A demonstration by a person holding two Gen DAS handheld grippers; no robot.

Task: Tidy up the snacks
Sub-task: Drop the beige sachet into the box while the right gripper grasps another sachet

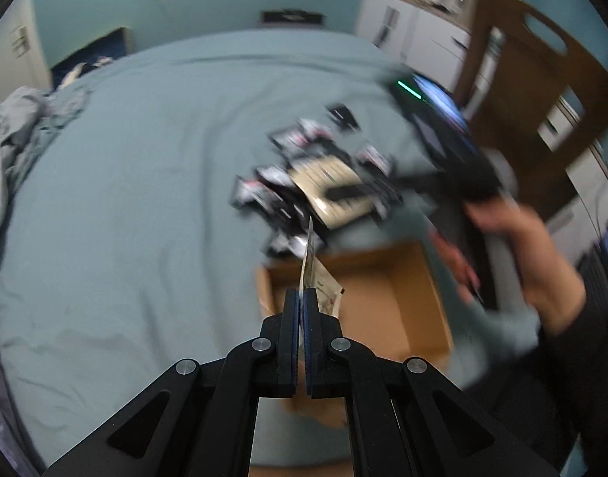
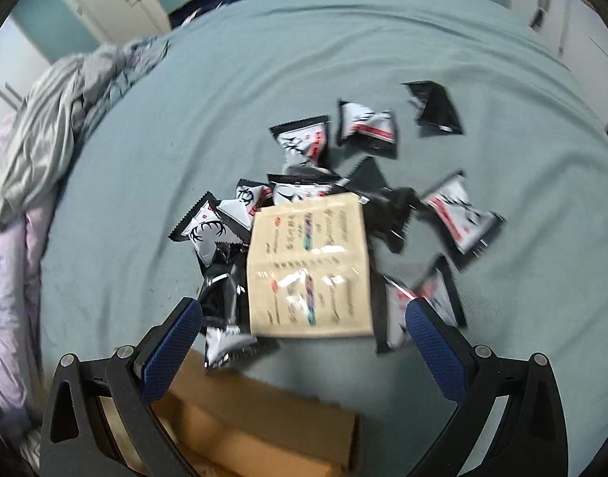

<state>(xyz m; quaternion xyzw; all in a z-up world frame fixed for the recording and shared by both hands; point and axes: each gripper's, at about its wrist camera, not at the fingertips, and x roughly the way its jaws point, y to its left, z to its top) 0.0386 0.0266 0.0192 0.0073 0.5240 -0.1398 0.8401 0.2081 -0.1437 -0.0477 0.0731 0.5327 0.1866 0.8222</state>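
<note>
Bed (image 2: 145,167) — snack packets (image 2: 310,266), cardboard box (image 2: 264,433).

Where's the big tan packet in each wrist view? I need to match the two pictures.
Left wrist: tan packet right of centre, atop the pile, beyond the cardboard box.
Right wrist: tan packet at centre, between the open fingers.
Shared landmark: the cardboard box, just nearer the camera than the pile in both.
</note>
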